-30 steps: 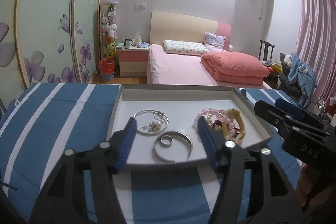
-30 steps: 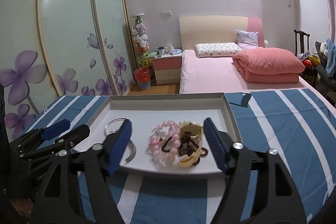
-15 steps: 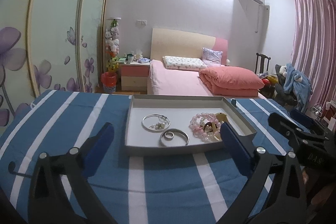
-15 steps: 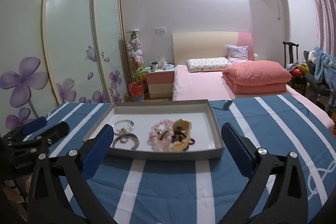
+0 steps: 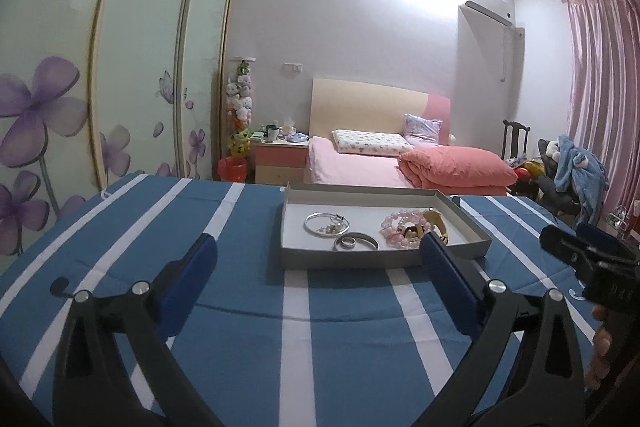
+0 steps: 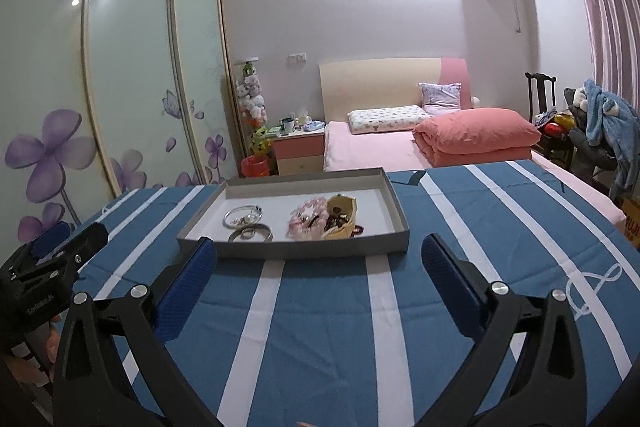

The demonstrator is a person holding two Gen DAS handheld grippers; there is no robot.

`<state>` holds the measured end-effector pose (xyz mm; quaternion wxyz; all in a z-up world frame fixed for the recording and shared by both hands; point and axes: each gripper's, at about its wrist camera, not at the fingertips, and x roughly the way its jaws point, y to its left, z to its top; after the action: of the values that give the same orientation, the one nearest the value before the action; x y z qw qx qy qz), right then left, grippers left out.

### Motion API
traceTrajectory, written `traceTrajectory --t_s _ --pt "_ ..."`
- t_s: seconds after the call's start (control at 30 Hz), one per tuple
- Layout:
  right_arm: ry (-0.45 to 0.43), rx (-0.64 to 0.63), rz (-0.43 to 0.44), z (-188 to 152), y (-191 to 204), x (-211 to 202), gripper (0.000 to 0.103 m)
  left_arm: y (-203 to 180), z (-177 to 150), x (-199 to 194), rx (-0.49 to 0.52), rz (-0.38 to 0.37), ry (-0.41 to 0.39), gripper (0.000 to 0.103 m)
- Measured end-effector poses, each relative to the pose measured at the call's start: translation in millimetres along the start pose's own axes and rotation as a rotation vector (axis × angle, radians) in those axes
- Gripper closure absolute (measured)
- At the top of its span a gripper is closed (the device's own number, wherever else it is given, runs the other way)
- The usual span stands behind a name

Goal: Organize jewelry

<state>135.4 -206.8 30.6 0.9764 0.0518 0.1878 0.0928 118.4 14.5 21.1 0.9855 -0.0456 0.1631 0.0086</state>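
A shallow grey tray (image 5: 384,261) (image 6: 400,227) sits on the blue-and-white striped cloth. It holds a silver bangle with charms (image 5: 326,225) (image 6: 244,217), a silver open cuff (image 5: 356,242) (image 6: 250,235), a pink bead bracelet (image 5: 396,227) (image 6: 308,217) and a yellow bangle (image 5: 438,223) (image 6: 342,219) with dark beads tangled in it. My left gripper (image 5: 317,241) hangs open in front of the tray, nothing between its blue pads. My right gripper (image 6: 318,243) is likewise open and empty, back from the tray's near wall. Each gripper shows at the edge of the other's view.
The striped cloth (image 6: 320,327) covers the whole table. Beyond it stands a pink bed (image 5: 360,167) with a folded coral quilt (image 6: 476,135), a nightstand (image 5: 280,155) and sliding wardrobe doors (image 6: 120,67) at the left. A chair piled with clothes (image 6: 600,131) is at the right.
Both grippers pulled back from the tray, which now looks smaller and farther off. Their jaws spread from partly closed to wide open. The jewelry stays in the tray.
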Motion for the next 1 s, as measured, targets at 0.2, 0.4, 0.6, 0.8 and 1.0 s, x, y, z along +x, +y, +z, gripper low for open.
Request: traceTrajectory --t_s 0.2,0.4,0.6,0.8,1.0 --pt "-0.014 -0.033 -0.017 -10 8 -11 0.002 -3 -11 -7 -0.002 -0.012 0.020 0.004" --pt "-0.036 0.008 -0.021 -20 3 -23 0.002 -2 -17 -14 -0.003 -0.030 0.030 0.004" --pt "-0.053 0.006 -0.001 -27 5 -27 0.002 -3 -21 -19 -0.003 -0.035 0.029 0.004" --pt "-0.060 -0.005 0.016 -27 10 -29 0.002 -2 -24 -23 -0.006 -0.032 0.032 0.004" --pt "-0.050 0.000 0.014 -27 9 -28 0.002 -2 -26 -26 -0.009 -0.032 0.033 0.004"
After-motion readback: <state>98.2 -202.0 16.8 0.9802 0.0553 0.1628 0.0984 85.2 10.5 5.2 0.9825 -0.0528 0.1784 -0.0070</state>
